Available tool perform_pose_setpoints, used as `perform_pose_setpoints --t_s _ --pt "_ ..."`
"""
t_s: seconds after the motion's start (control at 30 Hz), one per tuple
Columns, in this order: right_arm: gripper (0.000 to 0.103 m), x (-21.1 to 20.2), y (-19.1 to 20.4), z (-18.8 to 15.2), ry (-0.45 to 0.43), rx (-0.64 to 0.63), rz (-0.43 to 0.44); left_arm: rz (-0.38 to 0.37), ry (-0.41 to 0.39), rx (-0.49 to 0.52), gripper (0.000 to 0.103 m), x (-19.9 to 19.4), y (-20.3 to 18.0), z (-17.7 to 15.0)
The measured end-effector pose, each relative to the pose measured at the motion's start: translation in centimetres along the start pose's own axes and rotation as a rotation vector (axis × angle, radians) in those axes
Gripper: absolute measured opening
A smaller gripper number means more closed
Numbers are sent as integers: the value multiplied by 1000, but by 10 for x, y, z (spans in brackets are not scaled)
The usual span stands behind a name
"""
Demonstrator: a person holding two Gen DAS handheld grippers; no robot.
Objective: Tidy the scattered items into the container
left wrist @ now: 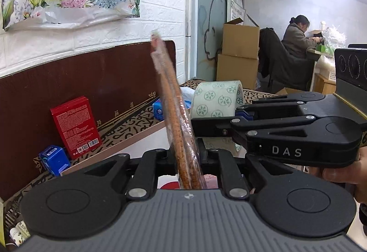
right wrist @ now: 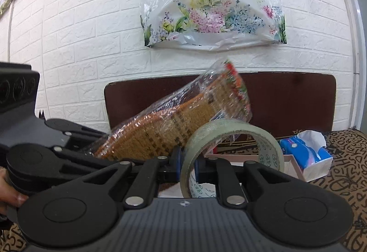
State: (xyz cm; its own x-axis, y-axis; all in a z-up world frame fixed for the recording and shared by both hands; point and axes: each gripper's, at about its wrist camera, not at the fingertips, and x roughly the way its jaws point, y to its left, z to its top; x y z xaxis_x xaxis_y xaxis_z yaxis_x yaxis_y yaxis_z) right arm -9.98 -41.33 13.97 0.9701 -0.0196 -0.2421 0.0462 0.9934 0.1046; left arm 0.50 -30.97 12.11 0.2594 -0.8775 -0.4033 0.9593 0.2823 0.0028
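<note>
The container [right wrist: 291, 166], a shallow pale tray on the patterned tabletop [right wrist: 339, 160], lies low ahead of both claws; a tissue pack [right wrist: 305, 155] rests at its right edge; the left claw [left wrist: 188, 158] is clamped on a flat cellophane-wrapped packet [left wrist: 169, 91], held upright by its lower end, probably to slot it in edgewise; the right claw [right wrist: 187, 166] pinches the wall of a tape roll [right wrist: 231, 158], carried above the tray for dropping.
</note>
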Motion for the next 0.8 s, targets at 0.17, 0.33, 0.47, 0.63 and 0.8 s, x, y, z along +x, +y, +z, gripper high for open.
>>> perform_pose_setpoints --t_s 0.17,0.33,0.47,0.63,0.8 --pt "13 6 -3 -1 14 -8 -5 6 13 14 15 5 -4 6" --pt "13 5 -9 0 8 21 7 3 13 10 16 7 -4 12" --pt "13 -4 -4 11 -32 -3 -7 5 -11 45 16 3 -4 19" --pt "13 -16 5 20 -90 -17 5 7 -42 88 16 -10 -7 23" --pt "13 -18 7 28 -115 -26 16 15 -59 105 16 -10 -4 26"
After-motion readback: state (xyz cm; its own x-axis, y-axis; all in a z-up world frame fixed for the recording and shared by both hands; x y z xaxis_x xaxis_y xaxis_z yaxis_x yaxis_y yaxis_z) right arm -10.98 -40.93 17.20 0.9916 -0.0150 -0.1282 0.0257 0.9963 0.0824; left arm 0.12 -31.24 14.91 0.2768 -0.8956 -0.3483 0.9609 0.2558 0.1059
